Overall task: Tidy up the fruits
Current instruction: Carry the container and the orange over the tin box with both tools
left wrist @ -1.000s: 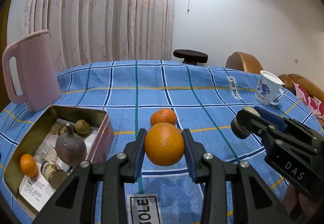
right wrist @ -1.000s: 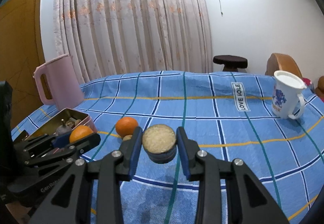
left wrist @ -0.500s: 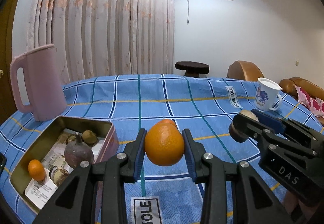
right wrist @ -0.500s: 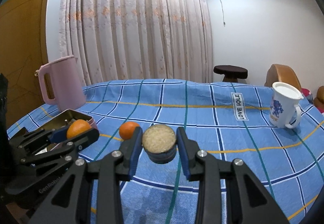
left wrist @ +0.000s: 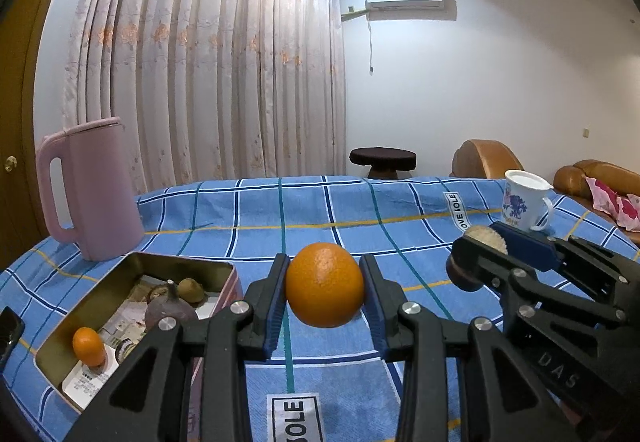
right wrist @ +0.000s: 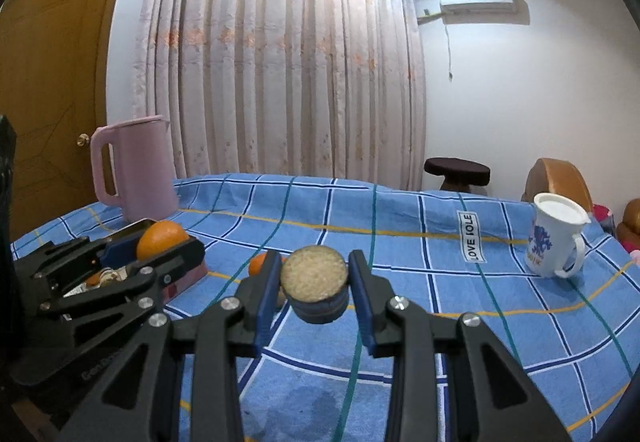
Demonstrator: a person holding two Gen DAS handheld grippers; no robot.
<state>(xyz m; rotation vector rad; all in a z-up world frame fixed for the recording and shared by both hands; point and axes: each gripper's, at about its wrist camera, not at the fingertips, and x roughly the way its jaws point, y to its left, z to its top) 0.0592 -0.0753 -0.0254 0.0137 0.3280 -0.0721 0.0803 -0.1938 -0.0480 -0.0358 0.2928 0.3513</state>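
Large orange [left wrist: 325, 285] aloft above cloth; small orange [left wrist: 89, 346], brown fruits inside tin [left wrist: 102, 290].

I see a pink jug [left wrist: 90, 188] upright on the blue checked tablecloth [left wrist: 304, 214], a white mug [right wrist: 558, 240] far right, and curtains [right wrist: 280, 62] behind.

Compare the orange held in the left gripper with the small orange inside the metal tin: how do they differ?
The held orange looks clearly bigger than the small orange in the metal tin, though it is also nearer the camera. The held orange is clamped in the left gripper above the cloth; the small orange rests inside the tin among other items. Both are round and bright orange.
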